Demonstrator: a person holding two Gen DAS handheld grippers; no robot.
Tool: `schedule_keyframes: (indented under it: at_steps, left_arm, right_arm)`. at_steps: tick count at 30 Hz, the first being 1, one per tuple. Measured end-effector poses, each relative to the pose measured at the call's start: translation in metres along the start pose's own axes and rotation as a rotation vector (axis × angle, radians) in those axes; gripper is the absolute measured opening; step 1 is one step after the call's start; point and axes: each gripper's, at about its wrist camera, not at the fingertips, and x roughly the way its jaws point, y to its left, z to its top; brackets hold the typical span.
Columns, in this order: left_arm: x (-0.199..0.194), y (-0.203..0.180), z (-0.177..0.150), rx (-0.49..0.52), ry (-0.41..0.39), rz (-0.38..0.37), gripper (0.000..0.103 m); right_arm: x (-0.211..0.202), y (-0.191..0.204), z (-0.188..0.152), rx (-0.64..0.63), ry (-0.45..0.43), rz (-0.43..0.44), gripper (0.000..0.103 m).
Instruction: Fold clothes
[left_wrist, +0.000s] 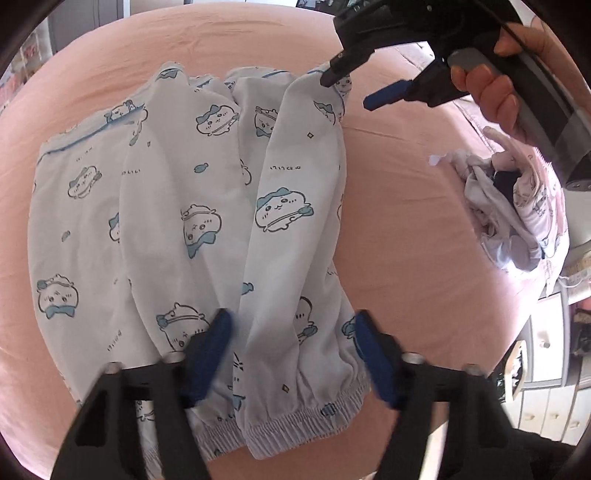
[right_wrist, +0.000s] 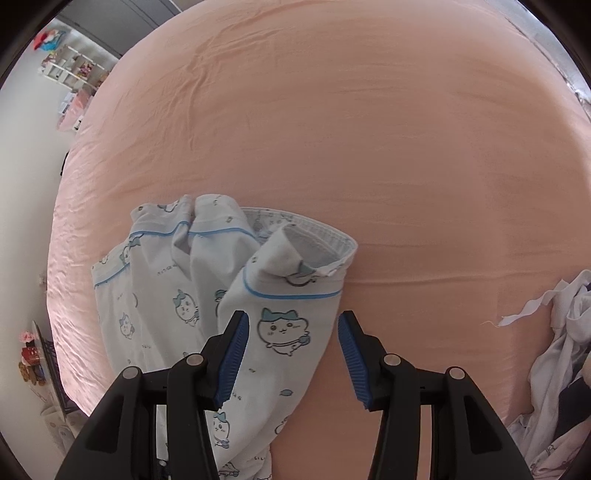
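Two tools hang over a pair of white pyjama trousers (left_wrist: 192, 221) printed with blue cartoon animals, which lie on the pink bed sheet (left_wrist: 406, 221) with one half laid over the other, so we judge that we are between folds: the lengthwise fold looks done and the crosswise one has not begun. In the left wrist view the elastic cuffs (left_wrist: 295, 421) lie at the near edge, under the left tool (left_wrist: 291, 354), and the waist end lies at the far edge, where the right tool (left_wrist: 351, 90) reaches in from above. The left tool's blue pads (left_wrist: 218, 358) stand about half open, astride the top leg, and we cannot see them pressing the cloth. The right wrist view shows the right tool (right_wrist: 291, 354) likewise about half open, its pads to either side of the blue-piped fabric just below the waistband (right_wrist: 314, 240), which is turned up at one corner; no cloth is pinched there either. Whether a fingertip grazes the fabric at the far end we cannot tell. Next, we judge, each tool has to close on all layers at its end, so that one end can be carried over onto the other; the turned-up waistband would want flattening first. A heap of other clothes (left_wrist: 517, 206) waits nearby on the bed.
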Motion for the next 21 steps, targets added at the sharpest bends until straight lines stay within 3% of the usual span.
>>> schedule_keyframes:
  at_steps: [3,6,17,21]
  left_arm:
    - [-0.002,-0.004,-0.002,0.013,-0.001,-0.014,0.019]
    - [-0.004,-0.013,-0.004,0.019,0.001,-0.028,0.011]
    - [-0.012,-0.059,-0.004,0.092,-0.005,-0.18,0.008]
    - [-0.005,-0.069,-0.006,0.108,0.025,-0.177,0.008]
  right_arm:
    - [0.003,-0.009,0.001,0.032,0.019,0.016,0.05]
    - [0.002,-0.018,0.002,0.058,0.025,0.044,0.05]
    - [0.0,-0.016,-0.005,0.028,0.048,0.059,0.05]
    - [0.001,-0.01,-0.008,-0.004,0.071,0.057,0.05]
